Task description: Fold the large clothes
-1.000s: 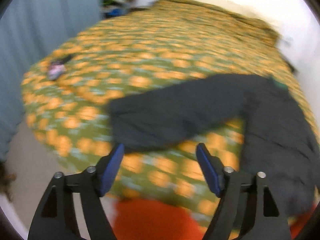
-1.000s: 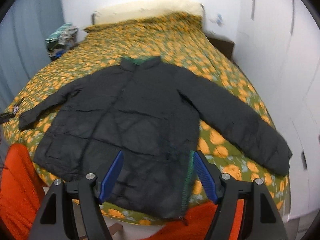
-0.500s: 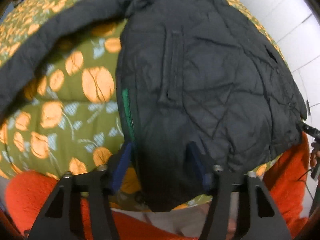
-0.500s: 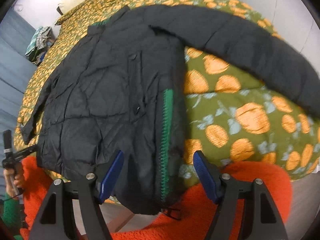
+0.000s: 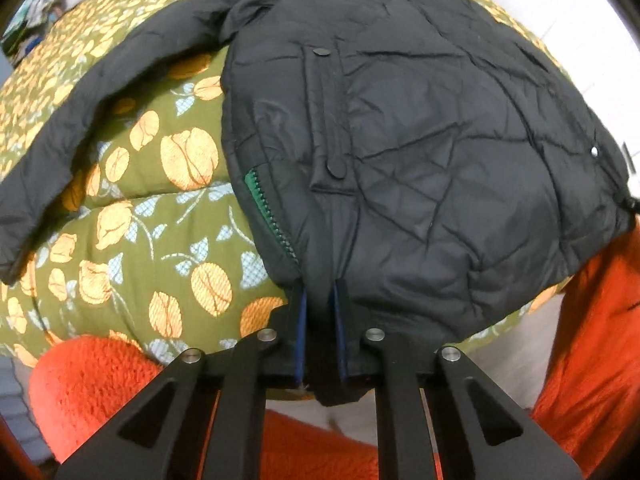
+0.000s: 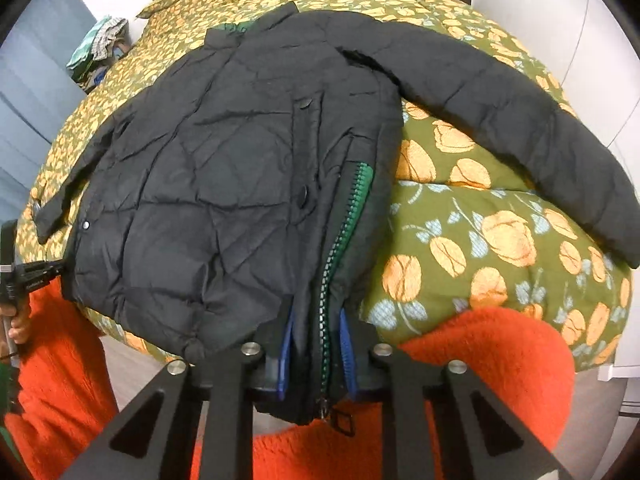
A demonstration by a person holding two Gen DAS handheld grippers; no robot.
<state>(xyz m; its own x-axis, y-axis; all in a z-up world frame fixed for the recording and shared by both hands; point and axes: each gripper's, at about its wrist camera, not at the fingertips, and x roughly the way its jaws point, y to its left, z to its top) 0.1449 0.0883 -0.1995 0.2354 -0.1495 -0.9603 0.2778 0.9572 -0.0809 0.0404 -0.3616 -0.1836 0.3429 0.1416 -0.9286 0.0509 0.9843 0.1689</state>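
Observation:
A black puffer jacket (image 5: pixel 420 128) with a green zipper lies spread on the bed, sleeves out to both sides, hem at the near edge. My left gripper (image 5: pixel 320 300) is shut on the hem at the jacket's left bottom corner, next to the green side zipper (image 5: pixel 272 216). My right gripper (image 6: pixel 318 328) is shut on the hem at the other bottom corner, over the green zipper (image 6: pixel 340 236) of the same jacket (image 6: pixel 224 160). The left gripper (image 6: pixel 38 272) also shows at the far left of the right wrist view.
The bed has a green cover with orange flowers (image 5: pixel 160 208), also in the right wrist view (image 6: pixel 480 220). An orange fleece sleeve (image 6: pixel 480 352) lies at the near edge. A pile of clothes (image 6: pixel 100 44) sits far left. A white wall (image 6: pixel 600 20) stands right.
Both grippers moved down to the jacket's hem and closed on it. One second ago both were open, well back from the bed.

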